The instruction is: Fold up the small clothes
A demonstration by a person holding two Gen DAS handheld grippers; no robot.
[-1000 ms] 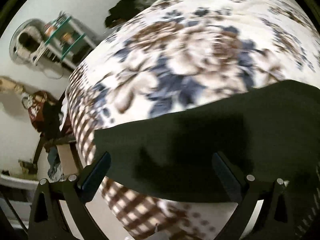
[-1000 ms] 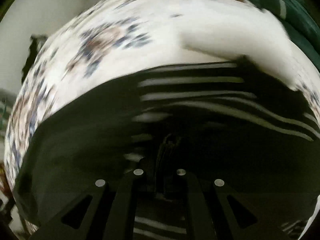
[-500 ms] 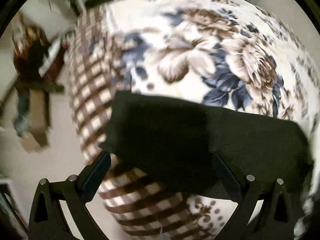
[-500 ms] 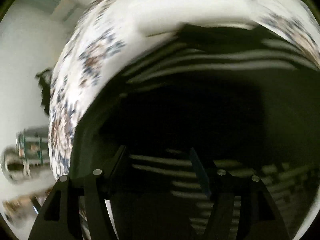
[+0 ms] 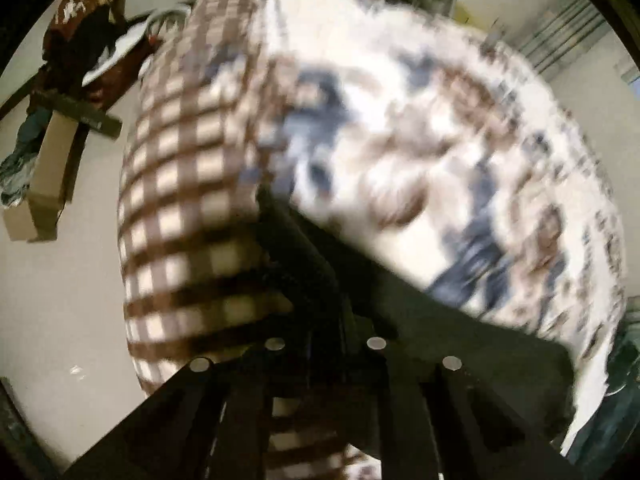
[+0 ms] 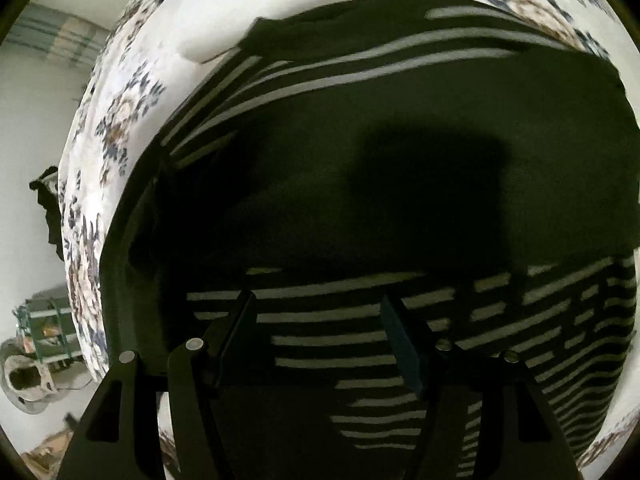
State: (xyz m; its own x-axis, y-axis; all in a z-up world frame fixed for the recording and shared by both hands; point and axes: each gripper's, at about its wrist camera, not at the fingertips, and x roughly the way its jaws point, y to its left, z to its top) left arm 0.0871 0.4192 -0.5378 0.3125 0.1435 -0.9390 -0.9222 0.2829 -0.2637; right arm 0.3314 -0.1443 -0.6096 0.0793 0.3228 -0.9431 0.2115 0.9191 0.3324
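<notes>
A dark green garment [image 6: 400, 168] with white stripes lies spread on a floral blanket [image 6: 120, 112]. My right gripper [image 6: 318, 320] is open and empty, its fingers just above the striped part near me. In the blurred left wrist view, my left gripper [image 5: 324, 320] is shut on a corner of the dark garment [image 5: 304, 256], which hangs in a ridge from the fingers near the bed's corner. The rest of the garment [image 5: 480, 344] runs off to the right along the blanket [image 5: 420, 140].
The blanket's brown checked border [image 5: 188, 200] drops over the bed's edge to a pale floor [image 5: 60, 300]. A cardboard box [image 5: 44, 184] and clutter lie at the left. A green wire rack [image 6: 44, 332] stands beside the bed.
My left gripper was open over the garment's corner and has shut on it and swung left. My right gripper, shut on the cloth a second ago, has opened and let go.
</notes>
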